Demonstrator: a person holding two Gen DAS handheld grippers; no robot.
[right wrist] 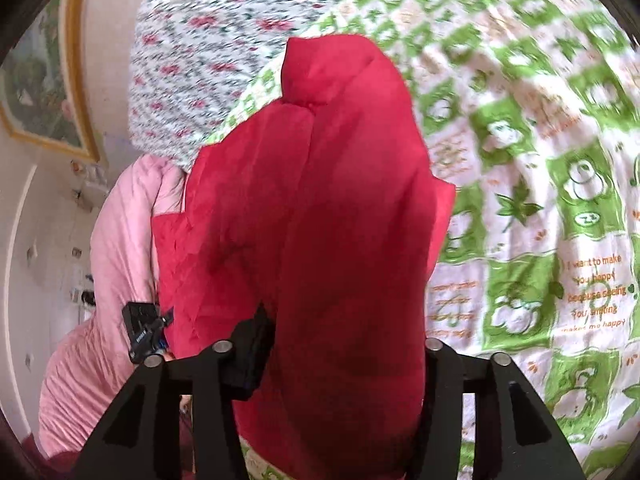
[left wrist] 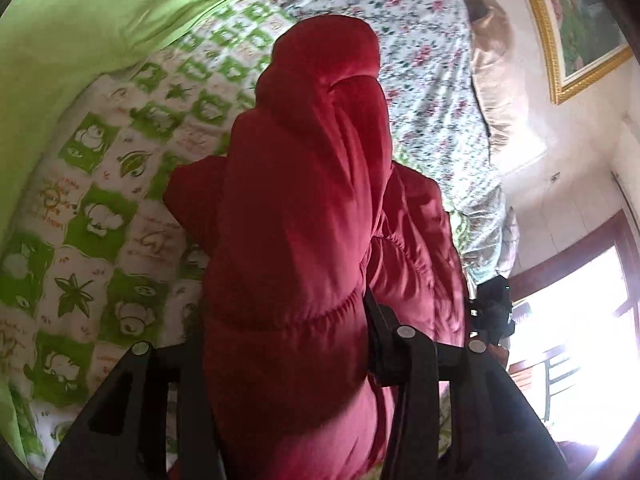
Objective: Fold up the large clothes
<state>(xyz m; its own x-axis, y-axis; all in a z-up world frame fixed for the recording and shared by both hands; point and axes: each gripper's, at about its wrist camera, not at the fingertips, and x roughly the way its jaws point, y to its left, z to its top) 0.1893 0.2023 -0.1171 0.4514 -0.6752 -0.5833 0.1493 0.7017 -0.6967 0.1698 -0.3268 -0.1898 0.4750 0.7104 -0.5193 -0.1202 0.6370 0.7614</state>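
Observation:
A padded red jacket (left wrist: 304, 200) fills the middle of the left wrist view, bunched up over the bed. My left gripper (left wrist: 288, 312) is shut on it: the quilted cloth fills the gap, and only the right finger (left wrist: 374, 308) shows. In the right wrist view the same red jacket (right wrist: 340, 200) rises in front of the camera. My right gripper (right wrist: 344, 328) is shut on it, with its left finger (right wrist: 256, 336) against the cloth and the other finger hidden. Each view shows a black part of the other gripper at the jacket's edge.
A green-and-white patterned quilt (right wrist: 540, 200) covers the bed, with a floral sheet (left wrist: 420, 60) beyond it. A plain green blanket (left wrist: 80, 20) lies at the left. A pink padded garment (right wrist: 112, 280), a tan pillow (left wrist: 496, 80), a framed picture (left wrist: 580, 20) and a bright window (left wrist: 580, 340) are nearby.

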